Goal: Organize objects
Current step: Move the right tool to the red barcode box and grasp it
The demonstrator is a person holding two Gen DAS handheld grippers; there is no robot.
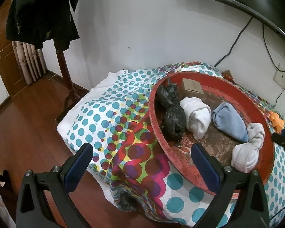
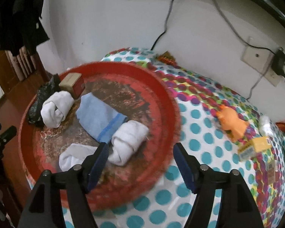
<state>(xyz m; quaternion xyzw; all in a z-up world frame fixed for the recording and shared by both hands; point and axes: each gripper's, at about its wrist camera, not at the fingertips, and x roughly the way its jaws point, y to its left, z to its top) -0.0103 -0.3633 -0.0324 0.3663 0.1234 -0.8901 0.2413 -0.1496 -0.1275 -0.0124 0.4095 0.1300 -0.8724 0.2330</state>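
Now both grippers are standing wide open and holding nothing: the left gripper (image 1: 141,163) at the near rim of the red tray (image 2: 167,93), the right gripper (image 2: 140,163) above it. Inside the tray, rolled white socks (image 2: 129,140) and a blue cloth (image 2: 98,117) are lying; an orange toy (image 2: 231,123) is lying on the dotted cover's (image 2: 199,133) right side.

red tray (image 2: 167,102) holding rolled socks (image 2: 129,142), open right gripper (image 2: 139,163) above
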